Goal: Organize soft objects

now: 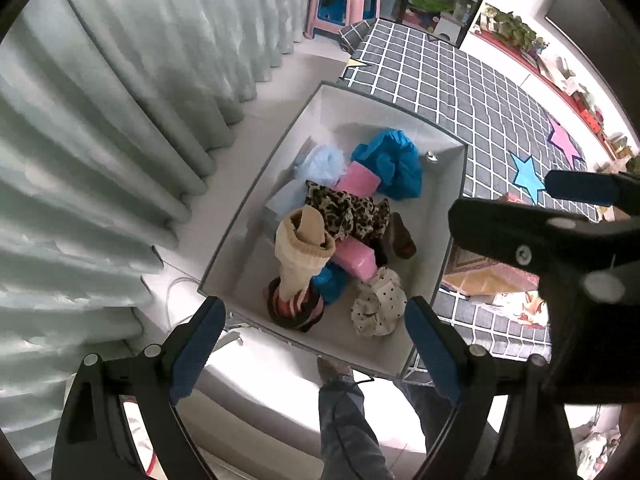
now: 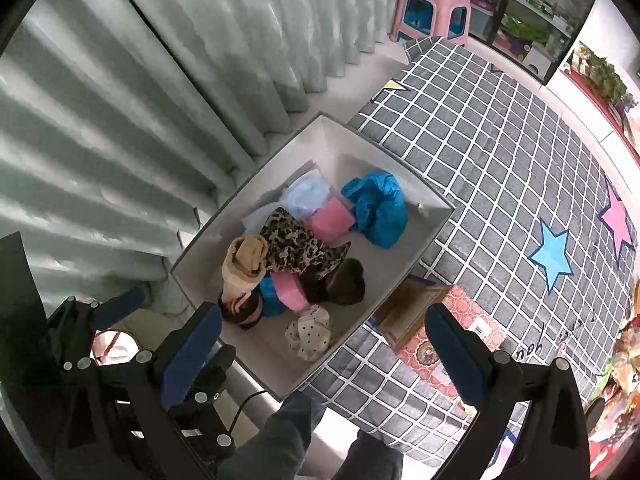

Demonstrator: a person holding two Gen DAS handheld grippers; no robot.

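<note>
A grey fabric storage box (image 1: 248, 216) (image 2: 416, 248) stands on the floor beside the bed. It holds a heap of soft things: a blue cloth (image 1: 394, 164) (image 2: 380, 208), a leopard-print cloth (image 1: 348, 210) (image 2: 296, 246), pink sponges (image 1: 356, 260) (image 2: 328, 218), a cream sock (image 1: 300, 256) (image 2: 242, 266), a polka-dot scrunchie (image 1: 378, 300) (image 2: 310, 332), a brown item (image 2: 346, 278) and a pale blue puff (image 1: 324, 164). My left gripper (image 1: 314, 346) is open and empty above the box's near edge. My right gripper (image 2: 322, 354) is open and empty above the box; it also shows in the left wrist view (image 1: 560, 236).
A bed with a grey checked cover (image 2: 500, 168) and star patches lies right of the box. Pale curtains (image 1: 100, 140) hang on the left. A pink stool (image 2: 432, 12) stands far back. A patterned red box (image 2: 448, 332) sits by the bed. The person's legs (image 1: 348, 420) are below.
</note>
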